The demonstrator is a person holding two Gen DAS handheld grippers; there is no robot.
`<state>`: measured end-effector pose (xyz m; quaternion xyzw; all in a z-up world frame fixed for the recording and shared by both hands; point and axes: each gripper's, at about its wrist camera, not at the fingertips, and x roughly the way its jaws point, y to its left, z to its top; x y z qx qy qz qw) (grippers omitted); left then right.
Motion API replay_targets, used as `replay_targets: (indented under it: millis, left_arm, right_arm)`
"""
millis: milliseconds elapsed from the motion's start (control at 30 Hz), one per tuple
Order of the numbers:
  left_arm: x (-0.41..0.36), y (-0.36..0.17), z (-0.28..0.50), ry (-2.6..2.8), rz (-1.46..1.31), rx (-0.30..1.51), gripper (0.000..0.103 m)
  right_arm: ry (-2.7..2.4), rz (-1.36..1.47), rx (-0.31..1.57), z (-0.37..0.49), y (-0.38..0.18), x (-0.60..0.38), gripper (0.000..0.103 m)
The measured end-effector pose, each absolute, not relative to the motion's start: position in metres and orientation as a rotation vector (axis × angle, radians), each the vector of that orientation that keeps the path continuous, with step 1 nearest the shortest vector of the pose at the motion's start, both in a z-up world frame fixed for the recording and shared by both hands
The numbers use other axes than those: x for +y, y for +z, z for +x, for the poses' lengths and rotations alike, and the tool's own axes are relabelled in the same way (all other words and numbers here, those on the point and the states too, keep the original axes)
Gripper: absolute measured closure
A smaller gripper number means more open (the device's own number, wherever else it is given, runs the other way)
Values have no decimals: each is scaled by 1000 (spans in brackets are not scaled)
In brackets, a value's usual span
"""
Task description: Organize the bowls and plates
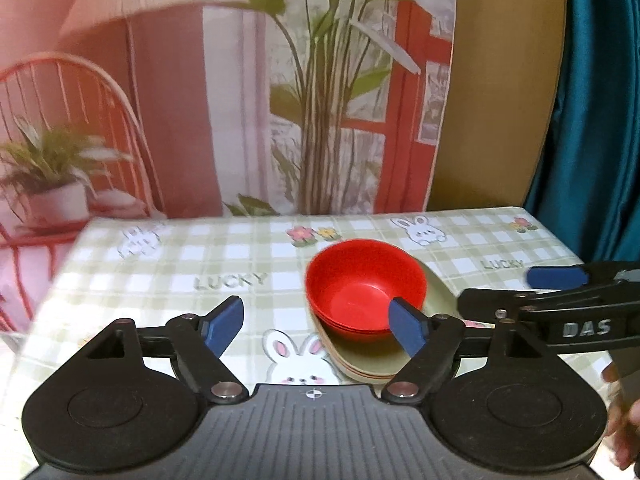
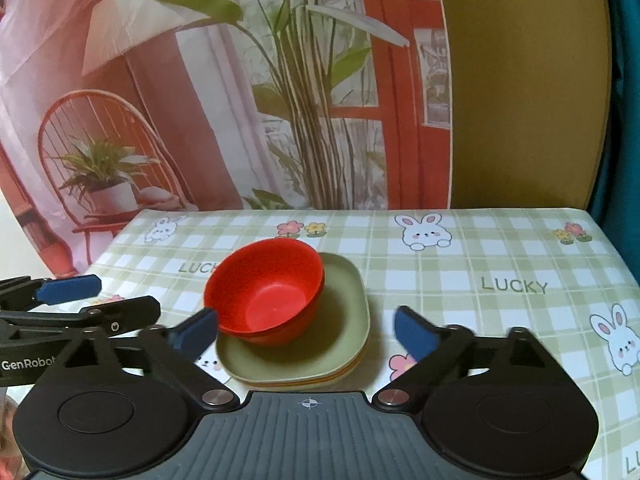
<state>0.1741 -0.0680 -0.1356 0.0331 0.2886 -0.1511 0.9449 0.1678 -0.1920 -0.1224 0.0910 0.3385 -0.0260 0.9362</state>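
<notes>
Red bowls (image 2: 266, 292) sit nested in a short stack on a pile of square green plates (image 2: 348, 312) near the middle of the checked tablecloth (image 2: 500, 264). My right gripper (image 2: 306, 332) is open just short of the pile, and its blue pads touch nothing. My left gripper (image 1: 316, 326) is open too, left of the red bowls (image 1: 364, 296) and green plates (image 1: 372, 364), with nothing between its fingers. Each wrist view shows the other gripper's blue pad (image 1: 556, 276) (image 2: 72, 290) at its side edge.
The table's far edge (image 2: 360, 211) meets a printed backdrop of a plant and a red chair. An olive panel (image 2: 520, 100) and teal cloth (image 1: 592, 120) stand at the back right. A person's hand (image 1: 624, 420) holds the right gripper.
</notes>
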Motion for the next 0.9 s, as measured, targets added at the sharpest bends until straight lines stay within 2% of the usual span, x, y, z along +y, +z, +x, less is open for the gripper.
replay_targets:
  millis: [467,900]
  left_arm:
    - [-53,-100,150,-222,83,512,20]
    - [-40,5,90,-195,78,301,20]
  right_arm:
    - [-52,164,672,145,-86,-181,0]
    - [-61,115,449,92,33,-174,0]
